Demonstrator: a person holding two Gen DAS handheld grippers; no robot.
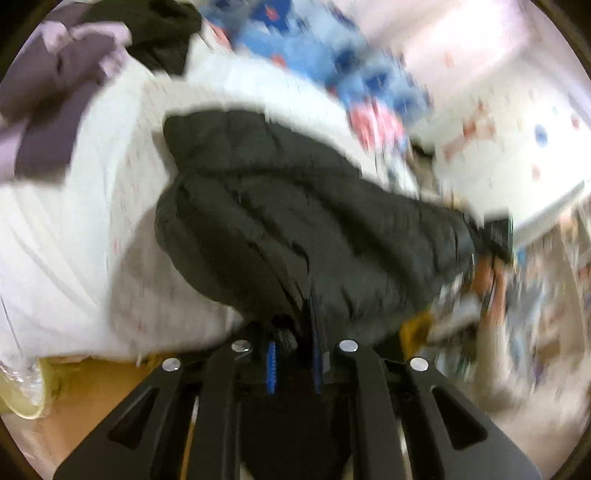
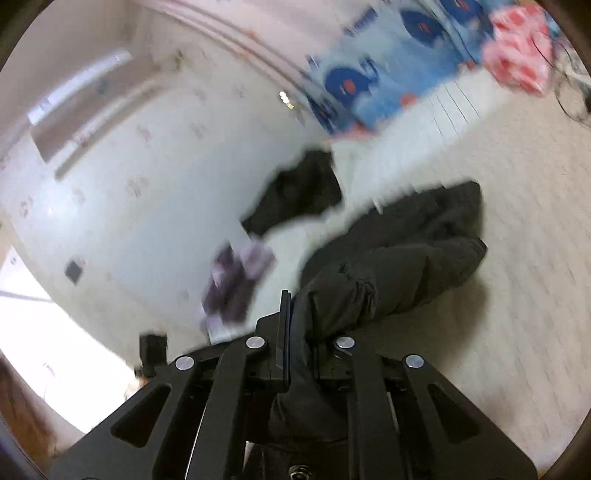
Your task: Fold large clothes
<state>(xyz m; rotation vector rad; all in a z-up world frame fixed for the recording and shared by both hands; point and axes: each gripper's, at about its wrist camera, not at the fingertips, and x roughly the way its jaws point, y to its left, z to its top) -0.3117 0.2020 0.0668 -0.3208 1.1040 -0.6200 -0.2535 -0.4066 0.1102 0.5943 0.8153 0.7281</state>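
My left gripper [image 1: 295, 363] is clamped on a fold of the black jacket [image 1: 295, 221], the blue pads nearly together with dark cloth bunched between them. From there the jacket runs ahead of my fingers as a long quilted bulk, hanging over the white bed [image 1: 92, 221], which spreads to the left of my fingers and beyond. Far ahead and left lies a purple garment [image 1: 55, 103], with a black one [image 1: 166, 33] just beside it. A blue patterned cloth [image 1: 314, 48] sits far ahead, to the right.

My right gripper [image 2: 301, 347] is likewise closed on the jacket [image 2: 399, 266]; the cloth passes up between my narrow fingers and rises ahead and to the right, its far end resting on the bed [image 2: 517, 221]. Ahead and slightly left lies the black garment [image 2: 299, 195], apart from the jacket. The purple garment [image 2: 236, 284] is just left of my fingers. The blue cloth [image 2: 369, 74] lies far ahead. Both views are blurred.
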